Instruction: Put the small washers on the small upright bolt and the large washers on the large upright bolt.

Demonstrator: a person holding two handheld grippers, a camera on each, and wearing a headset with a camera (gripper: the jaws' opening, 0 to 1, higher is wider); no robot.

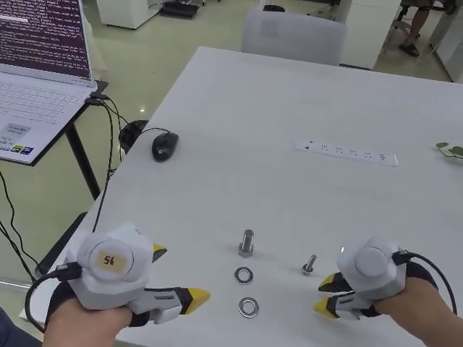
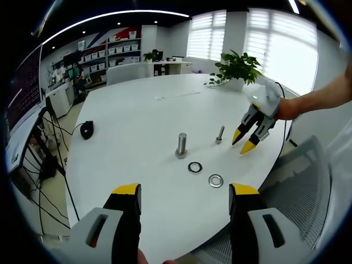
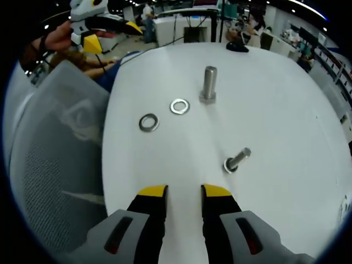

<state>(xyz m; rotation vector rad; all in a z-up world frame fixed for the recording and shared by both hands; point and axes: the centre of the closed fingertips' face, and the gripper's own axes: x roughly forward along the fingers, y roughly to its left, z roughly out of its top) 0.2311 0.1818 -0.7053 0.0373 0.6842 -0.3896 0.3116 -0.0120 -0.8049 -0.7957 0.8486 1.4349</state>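
The left gripper (image 2: 185,193) is positioned low over the near-left edge of the white table (image 1: 289,108). Its yellow-tipped jaws are spread wide, with nothing between them. The right gripper (image 3: 184,192) is positioned over the near-right part of the table. Its jaws stand a narrow gap apart and grip nothing. Between the two grippers, the large bolt (image 1: 247,243) stands upright on its head. The small bolt (image 1: 309,264) stands upright to the right of it, just beside the right gripper's jaw tips. Two washers lie flat on the table on the person's side of the large bolt. The far washer (image 1: 244,275) lies just beside the bolt's base, and the near washer (image 1: 248,307) lies closer to the person, apart from the other. A ring shape at the foot of the small bolt may be its head or a washer; the right gripper view does not settle which. Farther out on the table are a black mouse (image 1: 165,147) at the left and a white power strip (image 1: 346,152) at the right. A laptop (image 1: 36,79) sits on a stand off the table's left side, and a grey chair (image 1: 293,36) stands at the far edge.
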